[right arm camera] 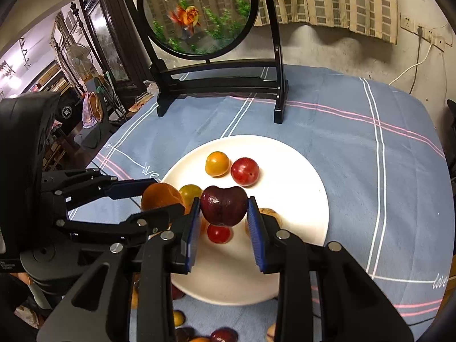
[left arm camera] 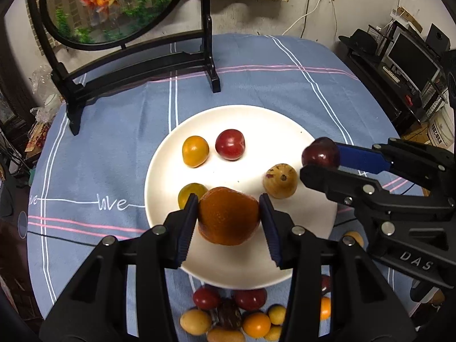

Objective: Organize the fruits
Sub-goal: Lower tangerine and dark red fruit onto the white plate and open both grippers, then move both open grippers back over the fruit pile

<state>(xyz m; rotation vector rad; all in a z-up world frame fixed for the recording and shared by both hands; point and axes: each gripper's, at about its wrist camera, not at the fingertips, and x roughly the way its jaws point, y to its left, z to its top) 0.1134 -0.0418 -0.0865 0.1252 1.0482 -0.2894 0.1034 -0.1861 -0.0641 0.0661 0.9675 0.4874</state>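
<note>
My left gripper [left arm camera: 228, 217] is shut on an orange [left arm camera: 228, 216] and holds it above the near part of the white plate [left arm camera: 250, 119]. My right gripper [right arm camera: 223, 209] is shut on a dark red plum [right arm camera: 223, 209], above the plate [right arm camera: 293, 171]; it also shows in the left wrist view [left arm camera: 320, 158] at the plate's right rim. On the plate lie a yellow fruit [left arm camera: 195, 151], a red plum [left arm camera: 230, 144], a tan fruit [left arm camera: 280, 181] and a yellow-green fruit [left arm camera: 189, 193].
A pile of several loose red, yellow and brown fruits [left arm camera: 233, 313] lies on the blue tablecloth [left arm camera: 114, 142] just in front of the plate. A black stand with a round goldfish panel [left arm camera: 114, 5] stands at the table's far left. Shelves and clutter lie beyond the table edges.
</note>
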